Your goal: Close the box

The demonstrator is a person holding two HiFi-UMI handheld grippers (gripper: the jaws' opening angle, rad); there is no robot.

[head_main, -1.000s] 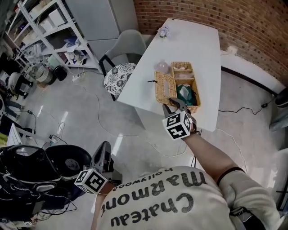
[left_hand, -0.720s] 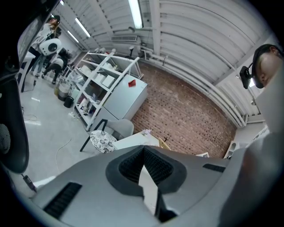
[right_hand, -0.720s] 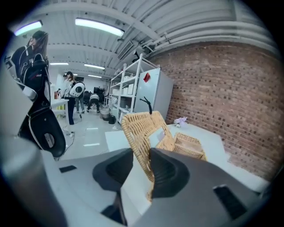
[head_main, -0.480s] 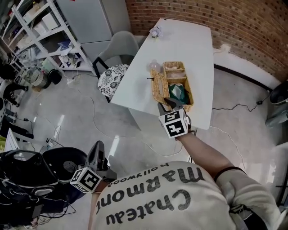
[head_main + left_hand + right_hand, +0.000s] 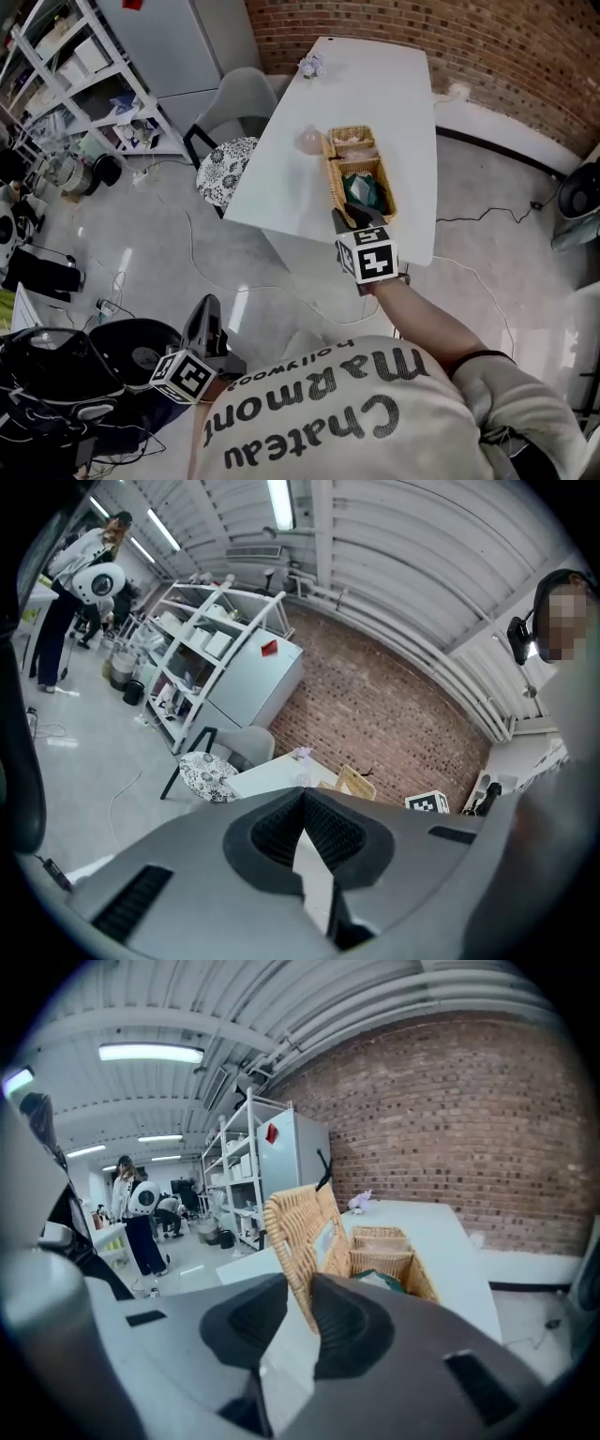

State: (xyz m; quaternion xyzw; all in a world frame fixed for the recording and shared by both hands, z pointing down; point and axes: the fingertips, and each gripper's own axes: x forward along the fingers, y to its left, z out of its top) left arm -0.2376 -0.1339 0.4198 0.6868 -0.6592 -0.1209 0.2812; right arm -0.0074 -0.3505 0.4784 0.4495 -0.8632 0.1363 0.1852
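Note:
A wicker box (image 5: 367, 171) lies on the white table (image 5: 394, 84), with green stuff (image 5: 364, 193) in its near compartment. Its wicker lid (image 5: 332, 174) stands upright along the box's left side. My right gripper (image 5: 360, 219) is at the box's near end. In the right gripper view the lid (image 5: 302, 1225) rises between the jaws of the right gripper (image 5: 298, 1312), which are closing; the lid's edge lies against the right pad and a gap shows at the left pad. My left gripper (image 5: 208, 324) hangs low over the floor, far from the table; the left gripper (image 5: 303, 803) is shut on nothing.
A pinkish clear thing (image 5: 310, 141) sits left of the box and a small object (image 5: 310, 66) at the table's far end. A grey chair (image 5: 234, 120) with a patterned cushion stands left of the table. White shelves (image 5: 84, 89), floor cables and a brick wall (image 5: 506, 56) surround it.
The lid has swung up from lying open on the box's left to standing upright. My right gripper has moved right with it. The left gripper has hardly moved.

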